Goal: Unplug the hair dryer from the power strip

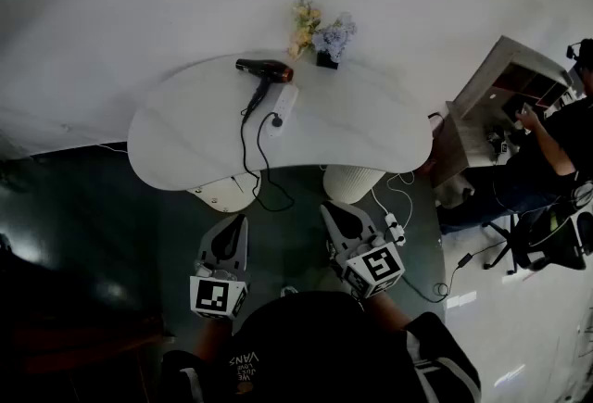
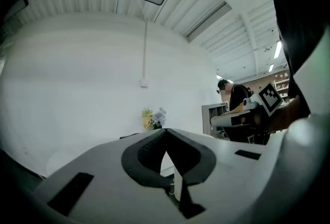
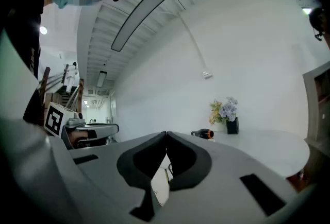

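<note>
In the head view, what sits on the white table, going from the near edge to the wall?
power strip → hair dryer → flowers

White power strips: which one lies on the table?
The white power strip beside the black hair dryer; the other strip lies on the floor near the right gripper.

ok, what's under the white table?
Left base and right base, both white and round, show past the front edge of the table; a black cable loops down between them. The tabletop covers everything further back.
</note>
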Demonstrator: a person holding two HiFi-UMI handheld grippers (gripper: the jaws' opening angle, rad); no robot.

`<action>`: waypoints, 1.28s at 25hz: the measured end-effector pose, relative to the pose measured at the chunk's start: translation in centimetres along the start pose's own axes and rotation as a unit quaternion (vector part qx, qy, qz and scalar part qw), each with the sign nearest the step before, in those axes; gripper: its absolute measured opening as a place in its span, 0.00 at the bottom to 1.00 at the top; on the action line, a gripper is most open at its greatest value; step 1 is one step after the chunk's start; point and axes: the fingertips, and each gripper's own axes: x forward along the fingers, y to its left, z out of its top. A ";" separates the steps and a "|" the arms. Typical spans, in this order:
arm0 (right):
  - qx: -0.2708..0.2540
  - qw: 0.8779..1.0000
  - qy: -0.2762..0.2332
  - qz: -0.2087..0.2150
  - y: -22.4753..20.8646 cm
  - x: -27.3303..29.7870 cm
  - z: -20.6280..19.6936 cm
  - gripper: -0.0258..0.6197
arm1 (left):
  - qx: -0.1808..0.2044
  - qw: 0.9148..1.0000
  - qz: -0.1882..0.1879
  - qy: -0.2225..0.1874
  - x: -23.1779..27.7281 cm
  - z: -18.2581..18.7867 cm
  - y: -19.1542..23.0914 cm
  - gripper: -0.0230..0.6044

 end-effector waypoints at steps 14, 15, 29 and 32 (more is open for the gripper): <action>0.029 0.999 -0.020 -0.003 -4.2 1.7 0.7 0.11 | -0.003 1.000 0.006 -0.006 3.9 -0.2 -0.2 0.07; 0.031 0.999 -0.018 -0.001 -4.8 2.0 0.7 0.11 | -0.005 1.000 0.005 -0.006 4.6 -0.2 -0.3 0.07; 0.020 0.999 0.035 0.027 -13.2 8.1 0.7 0.26 | -0.035 0.999 0.027 0.016 14.1 -0.9 0.2 0.17; 0.020 0.998 0.044 0.040 -14.7 9.3 0.5 0.28 | -0.041 0.998 0.037 0.018 15.9 -1.2 0.6 0.21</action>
